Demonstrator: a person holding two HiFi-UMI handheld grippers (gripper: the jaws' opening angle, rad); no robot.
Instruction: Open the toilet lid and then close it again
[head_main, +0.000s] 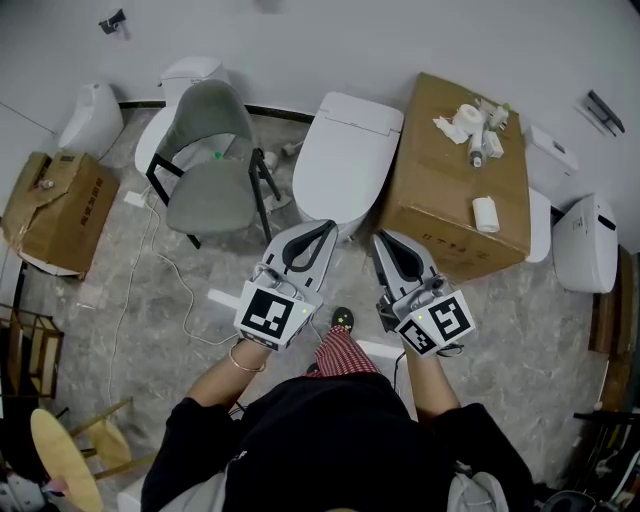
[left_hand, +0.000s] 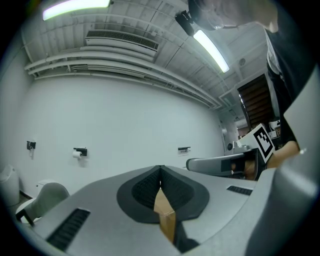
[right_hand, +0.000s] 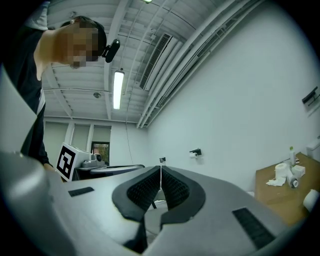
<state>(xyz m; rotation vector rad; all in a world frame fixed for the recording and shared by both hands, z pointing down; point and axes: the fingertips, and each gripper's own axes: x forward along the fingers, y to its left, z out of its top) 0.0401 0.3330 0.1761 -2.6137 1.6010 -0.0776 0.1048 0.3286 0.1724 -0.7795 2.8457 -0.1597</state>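
The white toilet (head_main: 345, 165) stands against the far wall with its lid down, between a grey chair and a big cardboard box. My left gripper (head_main: 322, 232) and my right gripper (head_main: 384, 243) are held side by side close to the person's body, short of the toilet's front rim and touching nothing. Both are shut with nothing between their pads. In the left gripper view the left gripper (left_hand: 160, 168) has its jaws pressed together, aimed at the white wall. In the right gripper view the right gripper (right_hand: 160, 168) is closed the same way.
A grey chair (head_main: 210, 160) stands left of the toilet, and a tall cardboard box (head_main: 455, 190) with paper rolls on top stands to its right. Other toilets (head_main: 585, 240) line the wall. A cable (head_main: 165, 270) trails over the floor, and another box (head_main: 60, 205) lies at the left.
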